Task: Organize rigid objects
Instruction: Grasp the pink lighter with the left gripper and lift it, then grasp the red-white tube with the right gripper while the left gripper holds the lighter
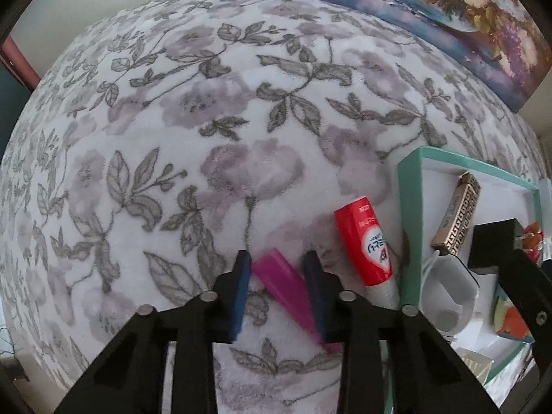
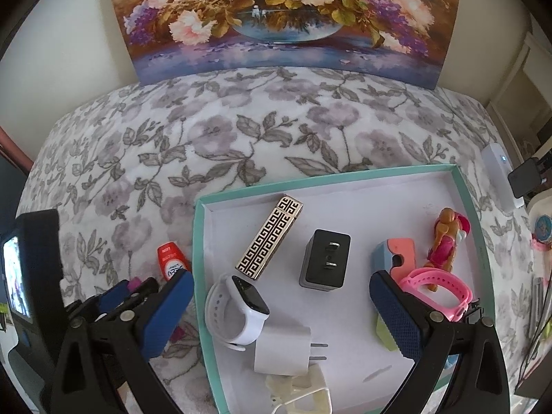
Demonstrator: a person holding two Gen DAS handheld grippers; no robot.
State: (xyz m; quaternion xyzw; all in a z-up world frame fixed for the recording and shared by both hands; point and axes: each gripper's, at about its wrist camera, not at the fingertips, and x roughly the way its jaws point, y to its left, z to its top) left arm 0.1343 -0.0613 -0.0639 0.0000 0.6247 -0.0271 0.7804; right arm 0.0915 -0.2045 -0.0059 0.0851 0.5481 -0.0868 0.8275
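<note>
My left gripper [image 1: 277, 258] points down at the floral bedspread, shut on a magenta tube [image 1: 283, 279] that lies slantwise between its blue pads. Just to its right lies a red-capped tube [image 1: 365, 241], beside the teal tray [image 1: 408, 207]. In the right wrist view the left gripper [image 2: 134, 289] sits left of the tray [image 2: 200, 241]. My right gripper [image 2: 279, 277] hangs open over the tray with nothing gripped. Below it lie a white smartwatch [image 2: 238, 310], a gold patterned lighter [image 2: 269, 238], a black plug [image 2: 324, 258] and a white charger [image 2: 283, 348].
The tray also holds a pink band [image 2: 441, 289], a small figurine [image 2: 445, 238] and a coral-and-blue item [image 2: 393, 252]. A flower painting [image 2: 283, 17] leans against the wall behind the bedspread [image 1: 207, 120]. A white device [image 2: 496, 172] lies at the right edge.
</note>
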